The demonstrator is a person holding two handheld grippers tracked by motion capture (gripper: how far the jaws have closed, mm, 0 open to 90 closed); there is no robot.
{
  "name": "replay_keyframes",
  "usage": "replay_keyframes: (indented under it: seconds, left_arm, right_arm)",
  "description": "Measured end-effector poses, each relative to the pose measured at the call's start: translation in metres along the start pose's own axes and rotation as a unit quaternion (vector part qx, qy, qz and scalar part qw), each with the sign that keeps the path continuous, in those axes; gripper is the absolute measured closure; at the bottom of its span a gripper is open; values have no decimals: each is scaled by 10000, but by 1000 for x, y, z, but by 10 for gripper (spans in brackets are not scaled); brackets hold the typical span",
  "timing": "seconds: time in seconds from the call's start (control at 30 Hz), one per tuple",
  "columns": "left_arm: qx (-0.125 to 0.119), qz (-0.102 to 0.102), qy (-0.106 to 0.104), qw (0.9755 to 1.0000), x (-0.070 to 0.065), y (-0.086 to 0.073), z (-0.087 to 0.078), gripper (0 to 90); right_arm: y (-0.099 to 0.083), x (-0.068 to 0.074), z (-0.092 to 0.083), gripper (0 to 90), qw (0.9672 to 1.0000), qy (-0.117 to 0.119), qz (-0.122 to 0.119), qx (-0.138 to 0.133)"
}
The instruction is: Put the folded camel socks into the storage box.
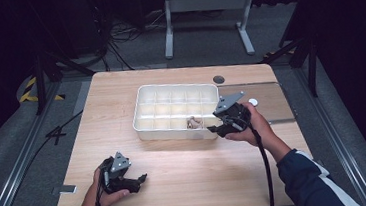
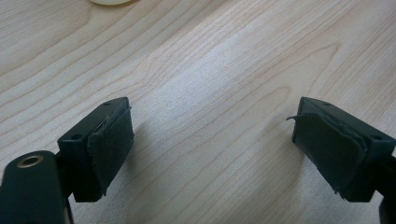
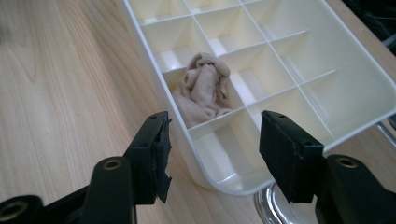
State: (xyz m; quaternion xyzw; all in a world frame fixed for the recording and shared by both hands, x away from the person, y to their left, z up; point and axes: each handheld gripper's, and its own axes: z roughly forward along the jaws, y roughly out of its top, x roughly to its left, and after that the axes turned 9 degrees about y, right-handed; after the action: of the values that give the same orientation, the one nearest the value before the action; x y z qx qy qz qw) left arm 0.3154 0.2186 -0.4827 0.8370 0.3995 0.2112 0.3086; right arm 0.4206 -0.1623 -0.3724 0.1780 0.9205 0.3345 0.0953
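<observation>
I am watching the right gripper (image 3: 212, 149) hanging over the near corner of the white divided tray (image 3: 359, 65), its jaws released and gripping nothing; one jaw is sitting outside the tray wall above the wooden table (image 3: 70, 93), the other above the corner compartment. Just beyond the jaw tips, a crumpled beige cloth (image 3: 203, 88) is lying bunched in the next compartment along the tray's near row, slumping against the dividers, clear of both pads. I am seeing the other compartments around it holding nothing but bare white floor. From the high view, the cloth (image 1: 193, 123) is sitting just left of the right gripper (image 1: 218, 122). The left gripper (image 2: 212, 144) is resting well apart from the tray, jaws spread wide with only bare table between them; its pads (image 2: 109, 149) are looking frayed at the edges.
</observation>
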Motion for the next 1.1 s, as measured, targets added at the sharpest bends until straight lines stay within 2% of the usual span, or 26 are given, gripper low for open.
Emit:
replay_keyframes:
  seconds: [0.13,0.4,0.6,0.87,1.1]
  left_arm:
    - [6,15,4,10000,0,0,0,126]
    - [0,10,-2,10000,0,0,0,126]
    - [-5,-6,-6,10000,0,0,0,126]
    - [-5,-6,-6,10000,0,0,0,126]
    - [-4,-7,-3,10000,0,0,0,126]
  right_arm:
    - [-9,1,-8,405,9998,36,82,-182]
    - [-30,6,-16,363,9994,-212,193,-193]
    - [-45,8,-25,360,9987,-346,224,-298]
    - [-64,12,-32,358,9981,-542,225,-168]
    - [-85,17,-36,357,9980,-526,346,-88]
